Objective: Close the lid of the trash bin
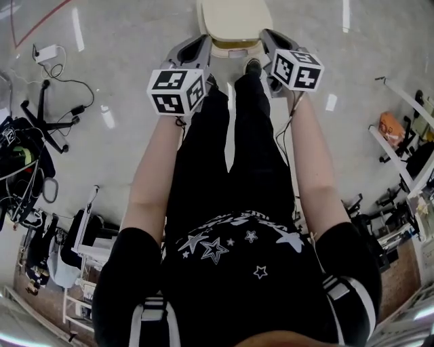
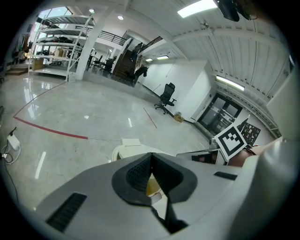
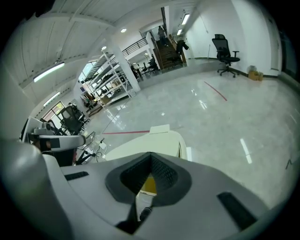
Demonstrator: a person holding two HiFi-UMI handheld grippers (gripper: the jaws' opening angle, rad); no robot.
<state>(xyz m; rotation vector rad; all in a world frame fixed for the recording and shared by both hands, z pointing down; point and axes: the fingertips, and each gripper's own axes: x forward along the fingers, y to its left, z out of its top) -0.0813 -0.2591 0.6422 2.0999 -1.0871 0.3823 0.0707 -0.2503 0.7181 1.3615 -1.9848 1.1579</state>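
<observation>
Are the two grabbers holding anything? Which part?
Nothing is held. The left gripper and the right gripper both have their jaws shut together, empty, near the trash bin.

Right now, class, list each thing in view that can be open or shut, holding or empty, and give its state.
Trash bin lid: lying down over the bin, whether it is fully shut cannot be told.
Left gripper: jaws together, holding nothing.
Right gripper: jaws together, holding nothing.
Shoe: planted at the bin's base.
</observation>
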